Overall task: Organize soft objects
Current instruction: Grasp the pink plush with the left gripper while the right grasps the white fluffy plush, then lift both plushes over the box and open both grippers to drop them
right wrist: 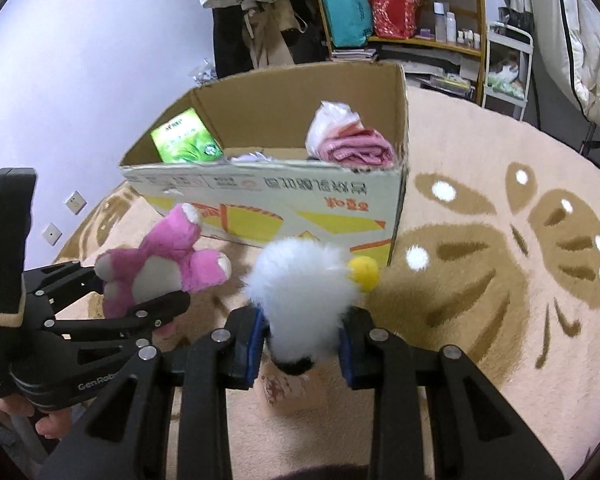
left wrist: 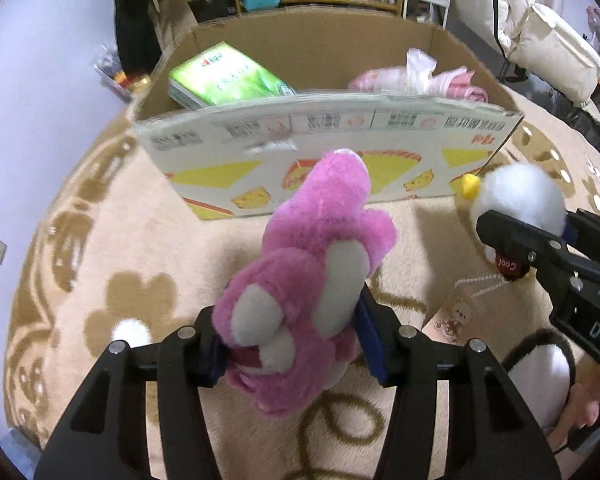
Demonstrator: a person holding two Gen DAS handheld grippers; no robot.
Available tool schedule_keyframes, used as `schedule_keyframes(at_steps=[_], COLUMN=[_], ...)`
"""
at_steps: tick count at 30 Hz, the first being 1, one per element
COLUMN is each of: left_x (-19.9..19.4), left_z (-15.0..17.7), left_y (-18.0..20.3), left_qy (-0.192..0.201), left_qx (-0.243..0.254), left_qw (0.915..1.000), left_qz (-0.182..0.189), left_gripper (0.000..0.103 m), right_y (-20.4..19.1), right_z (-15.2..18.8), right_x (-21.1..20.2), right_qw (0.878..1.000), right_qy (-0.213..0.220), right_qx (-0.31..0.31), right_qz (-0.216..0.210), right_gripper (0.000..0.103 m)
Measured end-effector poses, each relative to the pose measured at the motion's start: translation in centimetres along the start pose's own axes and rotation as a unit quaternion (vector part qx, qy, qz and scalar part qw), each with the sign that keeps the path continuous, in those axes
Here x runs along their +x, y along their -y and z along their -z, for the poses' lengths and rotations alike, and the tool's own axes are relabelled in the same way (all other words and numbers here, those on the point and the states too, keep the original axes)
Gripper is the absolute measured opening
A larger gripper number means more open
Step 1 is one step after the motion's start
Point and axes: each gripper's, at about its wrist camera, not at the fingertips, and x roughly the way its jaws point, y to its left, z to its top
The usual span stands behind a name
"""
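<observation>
The left gripper is clamped on a fluffy pink plush bear, and the right gripper is clamped on a fuzzy white plush bird with a yellow beak. Both toys are held above the beige patterned rug. The open cardboard box lies just beyond both, its long printed wall running left-right; neither gripper looks clearly nearer.

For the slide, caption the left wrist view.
Left gripper clamps a pink plush before the cardboard box.
</observation>
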Motion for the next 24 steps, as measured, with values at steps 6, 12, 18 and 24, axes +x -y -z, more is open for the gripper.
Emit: schedule_keyframes(at_steps=[6,12,18,24], left_x=[-3.1,-6.4,-8.5,-10.8], left_z=[0.3,0.8,0.4,-0.9], left_y=[-1.0,-1.9,-2.6,-3.3], left_qy=[0.032,0.081,0.118,0.157], left_qx=[-0.012,-0.025,-0.025,-0.023], left_qw=[0.9991,0.9951,0.9902,0.9843], left_qz=[-0.027,-0.051,-0.070,-0.077], left_gripper=[0.053,0.053,0.053,0.053], right_y=[-0.4,-0.9,-1.4,-1.8], right_z=[-0.5,-0.5,-1.1,-2.2], right_x=[-2.3,-4.8,-7.3,-8.5], right_qw=[0.999,0.998,0.995,0.994], right_qy=[0.034,0.062,0.095,0.112], right_qx=[0.002,0.002,-0.003,-0.009], right_qz=[-0.008,-0.008,-0.008,-0.006], right_gripper=[0.032,0.032,0.032,0.032])
